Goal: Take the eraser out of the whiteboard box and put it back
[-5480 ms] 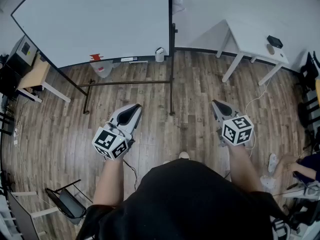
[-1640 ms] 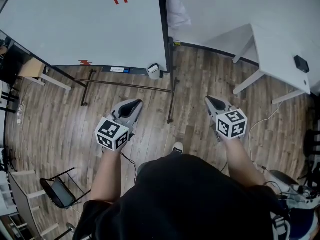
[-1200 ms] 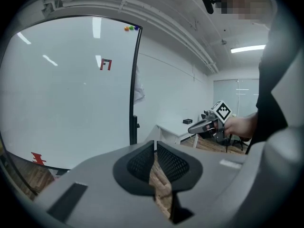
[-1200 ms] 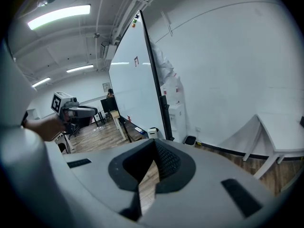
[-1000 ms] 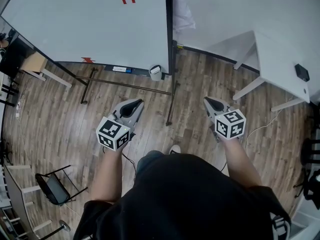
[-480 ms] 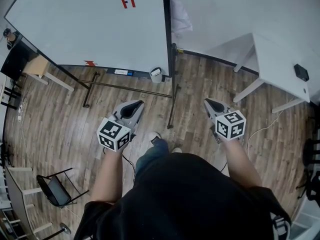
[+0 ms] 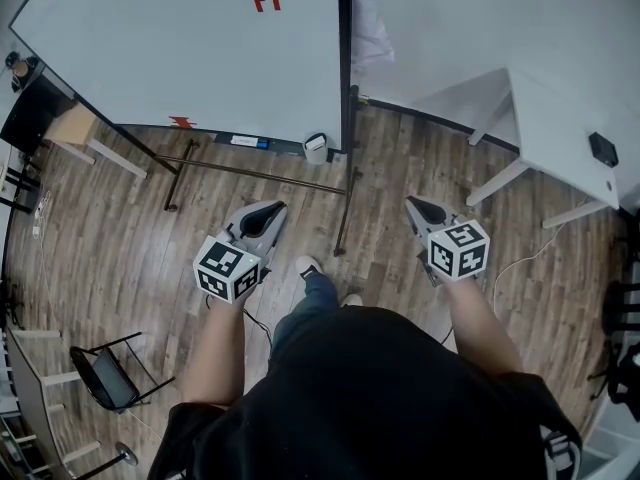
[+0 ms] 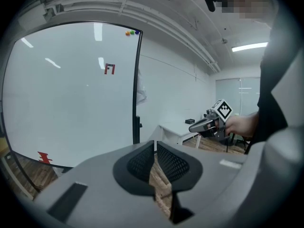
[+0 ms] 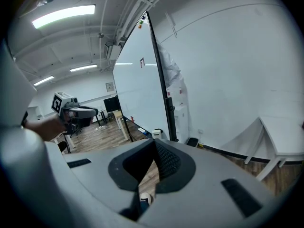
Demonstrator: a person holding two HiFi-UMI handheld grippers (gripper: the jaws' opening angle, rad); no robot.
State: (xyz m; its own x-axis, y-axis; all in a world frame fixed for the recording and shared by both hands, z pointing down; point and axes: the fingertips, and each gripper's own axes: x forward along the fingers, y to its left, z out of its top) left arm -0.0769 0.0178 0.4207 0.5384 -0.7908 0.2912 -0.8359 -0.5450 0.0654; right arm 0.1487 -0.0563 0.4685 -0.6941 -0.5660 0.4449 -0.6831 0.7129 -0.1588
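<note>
Board (image 7: 190, 48): stands ahead, upper left. A tray (image 7: 280, 146) runs along its lower edge.

Left tongs (image 7: 272, 208): pads together, nothing between them. Held over the floor, pointing toward the board.

Box (image 7: 316, 146): small, white, at the right end of the tray, just beside the board's right post. Well apart from both tongs.

Eraser: not visible in any view. I take it to be inside the box, but that is unconfirmed.

Right tongs (image 7: 412, 206): pads meet at the tip, nothing held. Over the floor, to the right of the post, also far from the box.

Desk (image 7: 560, 118): white, far right, with a small dark item near its right edge. It has no part in the task.

Handling (my judgement, since the eraser itself is unseen):
- Probably light, with a stiff back and a soft felt face.
- The felt would squash and slip, so I would pinch across the short width, on the stiff sides near the middle.
- Only the top may stand clear of the box, so the bite may be shallow.
- The box looks light and may shift or tip on the tray. Draw the eraser straight up, no sideways drag.
- The tongs must open before the approach, whichever hand I use. The box lies nearer my left.
</note>
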